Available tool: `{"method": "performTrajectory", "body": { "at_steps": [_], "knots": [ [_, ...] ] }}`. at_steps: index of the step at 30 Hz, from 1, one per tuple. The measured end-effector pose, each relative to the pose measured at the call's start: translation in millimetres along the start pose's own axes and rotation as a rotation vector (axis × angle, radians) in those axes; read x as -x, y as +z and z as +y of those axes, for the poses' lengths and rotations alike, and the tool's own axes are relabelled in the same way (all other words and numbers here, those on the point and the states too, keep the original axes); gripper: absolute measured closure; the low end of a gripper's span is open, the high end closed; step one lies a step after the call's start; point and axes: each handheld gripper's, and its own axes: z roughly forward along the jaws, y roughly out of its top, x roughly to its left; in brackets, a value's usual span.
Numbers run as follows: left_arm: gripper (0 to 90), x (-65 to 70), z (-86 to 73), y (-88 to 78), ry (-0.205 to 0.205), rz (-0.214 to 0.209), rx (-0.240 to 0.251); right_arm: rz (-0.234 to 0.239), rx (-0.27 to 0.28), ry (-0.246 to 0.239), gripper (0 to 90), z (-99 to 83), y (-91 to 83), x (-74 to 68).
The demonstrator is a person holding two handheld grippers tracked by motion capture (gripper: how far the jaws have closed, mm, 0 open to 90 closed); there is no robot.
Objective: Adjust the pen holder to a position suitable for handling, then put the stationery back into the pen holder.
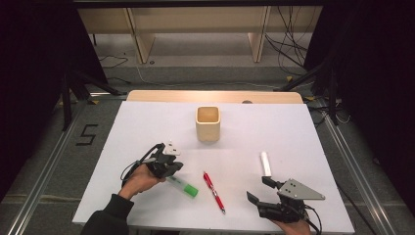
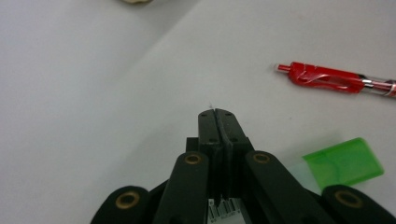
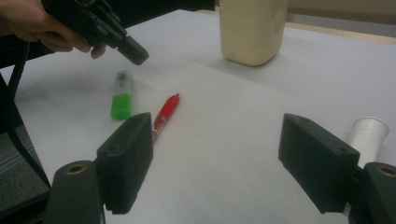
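The green-capped marker point(image 1: 183, 186), judged light, rigid and rather slippery, is seen lying on the white table point(image 1: 293, 132) just beside the empty, shut left gripper point(image 1: 172, 168), and is best taken mid-barrel, while the right gripper point(image 1: 258, 190) is held wide open.

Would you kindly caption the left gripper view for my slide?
Left gripper, jaws shut on nothing, above the white table beside a red pen and green-capped marker.
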Motion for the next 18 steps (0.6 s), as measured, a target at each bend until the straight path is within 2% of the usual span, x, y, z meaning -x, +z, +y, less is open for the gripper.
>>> {"method": "performTrajectory", "body": {
  "at_steps": [7,11,18],
  "knots": [
    [89.1,-1.7,-2.4,3.1,-0.008,-0.002,-0.015,-0.001,-0.003,0.001,27.0,-0.4,-0.1,0.5],
    [89.1,-2.6,-3.5,5.6,0.002,0.010,-0.033,-0.003,0.000,0.000,27.0,-0.3,-0.5,0.4],
    [89.0,-5.0,-6.9,10.2,-0.006,0.003,-0.070,0.002,-0.004,-0.001,27.0,-0.5,1.0,0.2]
  ]
}}
